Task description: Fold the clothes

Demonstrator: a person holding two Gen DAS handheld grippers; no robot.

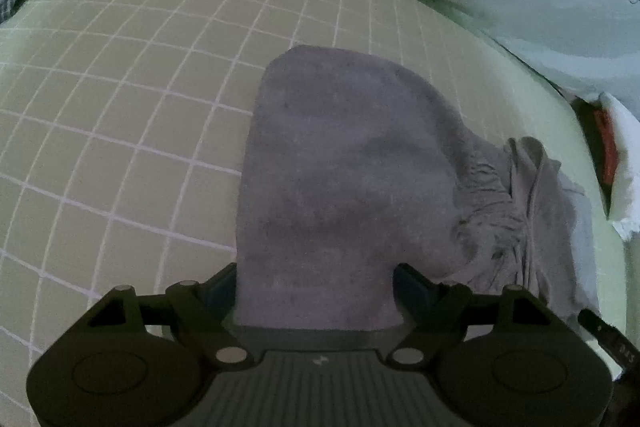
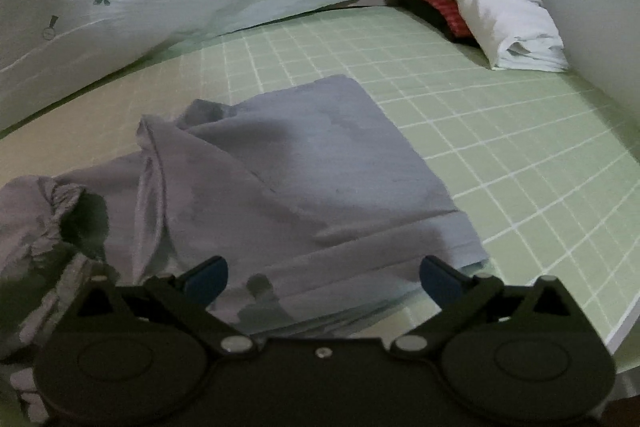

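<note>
Both wrist views steeply downward, close over shared grey garment (image 1: 344, 163).
</note>
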